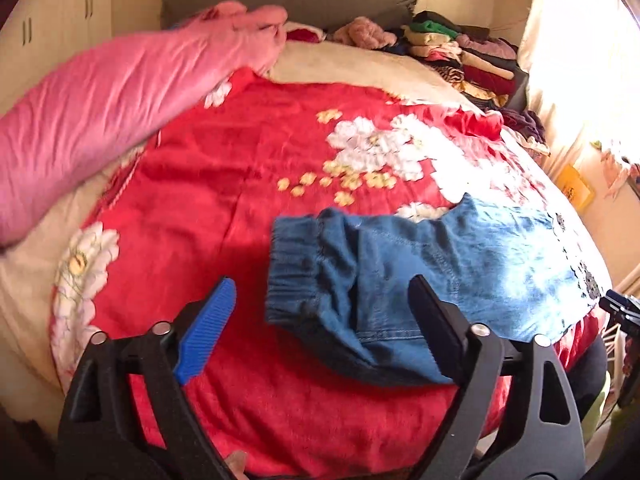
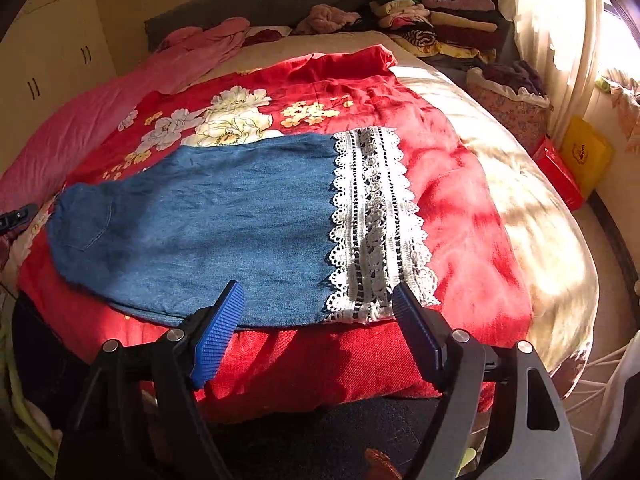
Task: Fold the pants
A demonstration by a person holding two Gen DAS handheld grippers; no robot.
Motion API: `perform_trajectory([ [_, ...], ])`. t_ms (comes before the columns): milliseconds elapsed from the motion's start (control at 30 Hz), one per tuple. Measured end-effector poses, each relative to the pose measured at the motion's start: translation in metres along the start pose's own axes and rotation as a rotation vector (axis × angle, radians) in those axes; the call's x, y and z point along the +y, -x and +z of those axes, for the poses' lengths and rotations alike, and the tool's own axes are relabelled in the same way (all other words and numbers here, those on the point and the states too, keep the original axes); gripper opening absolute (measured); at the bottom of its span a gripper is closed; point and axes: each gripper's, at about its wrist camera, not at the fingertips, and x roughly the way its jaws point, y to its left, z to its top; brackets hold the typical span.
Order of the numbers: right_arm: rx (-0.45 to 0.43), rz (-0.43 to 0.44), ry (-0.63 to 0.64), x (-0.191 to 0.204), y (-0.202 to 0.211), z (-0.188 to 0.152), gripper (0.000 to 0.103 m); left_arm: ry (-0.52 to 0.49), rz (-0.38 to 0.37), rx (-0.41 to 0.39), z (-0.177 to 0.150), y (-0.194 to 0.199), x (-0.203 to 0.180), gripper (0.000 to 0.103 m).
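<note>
Blue denim pants lie flat across a red floral blanket on the bed. Their white lace hem points right and their elastic waistband points left. In the left wrist view my left gripper hovers open over the waistband end, with its blue pad off the cloth on the left side. My right gripper is open above the near edge of the pants, beside the lace. Neither gripper has cloth pinched between its fingers.
A pink quilt is bunched along the bed's left side. Stacks of folded clothes fill the far right corner by the grey headboard. A red box and a yellow box stand on the floor at right.
</note>
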Motion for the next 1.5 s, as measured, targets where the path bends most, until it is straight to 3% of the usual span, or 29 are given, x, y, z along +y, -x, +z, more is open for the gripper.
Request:
perform_trajectory([
  [333, -0.050, -0.002, 0.019, 0.014, 0.009, 0.003, 0.079, -0.179, -0.057, -0.026, 0.004, -0.015, -0.082, 0.093],
  [467, -0.041, 0.017, 0.035, 0.028, 0.000, 0.004, 0.089, -0.229, -0.080, -0.018, 0.003, -0.027, -0.109, 0.093],
  [767, 0.021, 0.028, 0.080, 0.056, -0.030, 0.003, 0.089, -0.317, -0.117, 0.073, -0.020, -0.071, -0.150, 0.093],
  [933, 0.137, 0.006, 0.020, 0.042, -0.059, -0.008, 0.089, -0.356, -0.098, 0.163, -0.037, -0.105, -0.153, 0.093],
  [1000, 0.137, 0.018, 0.013, 0.039, -0.063, -0.011, 0.089, -0.384, -0.084, 0.202, -0.046, -0.117, -0.155, 0.093],
  [1500, 0.007, 0.014, -0.032, 0.022, -0.011, -0.001, 0.090, -0.359, -0.166, 0.129, -0.030, -0.069, -0.169, 0.093],
])
